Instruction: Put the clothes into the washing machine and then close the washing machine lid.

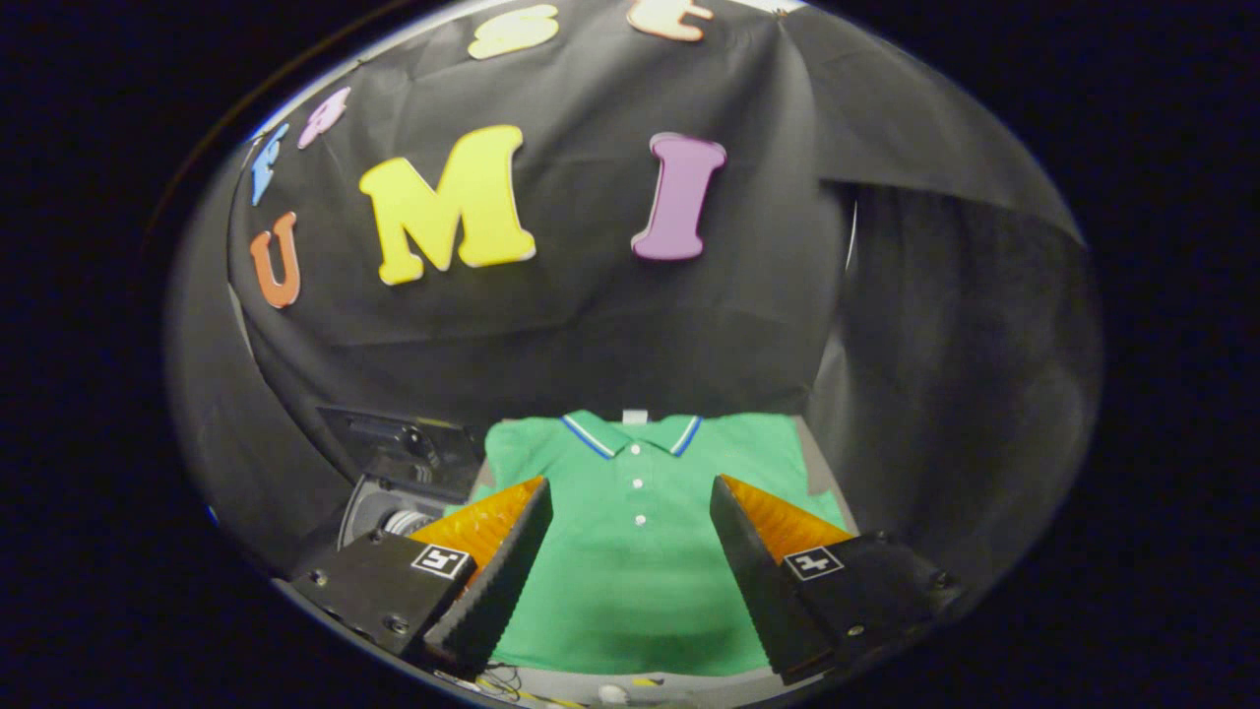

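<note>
A green polo shirt (635,551) with a blue-and-white trimmed collar and white buttons lies flat on the table, collar toward the booth wall. My gripper (630,492) hangs open above it, the two fingers spread wide to either side of the button placket, nothing between them. To the left of the shirt, beyond the left finger, stands the washing machine (394,483), dark with a grey rim; its lid is raised at the back and part of the drum opening shows.
Black cloth walls close in behind the shirt and on both sides. A strip of grey table (822,463) shows to the right of the shirt. Thin cables lie at the table's near edge (512,679).
</note>
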`<state>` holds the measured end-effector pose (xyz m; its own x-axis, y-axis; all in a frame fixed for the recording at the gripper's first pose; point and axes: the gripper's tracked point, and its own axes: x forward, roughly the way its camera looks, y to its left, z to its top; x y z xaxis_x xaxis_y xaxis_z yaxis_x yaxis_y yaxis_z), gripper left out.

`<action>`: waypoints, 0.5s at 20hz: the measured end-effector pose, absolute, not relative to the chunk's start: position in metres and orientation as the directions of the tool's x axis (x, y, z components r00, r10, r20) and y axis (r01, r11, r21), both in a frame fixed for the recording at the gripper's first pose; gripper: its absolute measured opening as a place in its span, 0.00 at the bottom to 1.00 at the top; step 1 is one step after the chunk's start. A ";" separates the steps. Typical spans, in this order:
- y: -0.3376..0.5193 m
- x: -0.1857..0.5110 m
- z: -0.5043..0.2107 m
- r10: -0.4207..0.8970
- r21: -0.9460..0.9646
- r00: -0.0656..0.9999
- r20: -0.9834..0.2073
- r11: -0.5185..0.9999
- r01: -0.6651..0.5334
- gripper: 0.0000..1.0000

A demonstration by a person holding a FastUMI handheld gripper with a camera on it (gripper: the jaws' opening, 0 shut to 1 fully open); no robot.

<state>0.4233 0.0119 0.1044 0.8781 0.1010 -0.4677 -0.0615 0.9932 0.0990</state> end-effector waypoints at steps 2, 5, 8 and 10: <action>0.009 0.435 0.073 0.102 0.100 0.832 -0.545 0.993 -0.056 1.00; 0.009 0.446 0.032 0.101 0.097 0.774 -0.625 0.994 -0.052 0.97; 0.011 0.449 0.017 0.103 0.091 0.740 -0.664 0.994 -0.058 0.95; 0.012 0.451 0.015 0.088 0.080 0.732 -0.675 0.996 -0.047 0.95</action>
<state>0.4509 0.0119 0.0147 0.7324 0.0882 -0.6752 -0.0466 0.9957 0.0795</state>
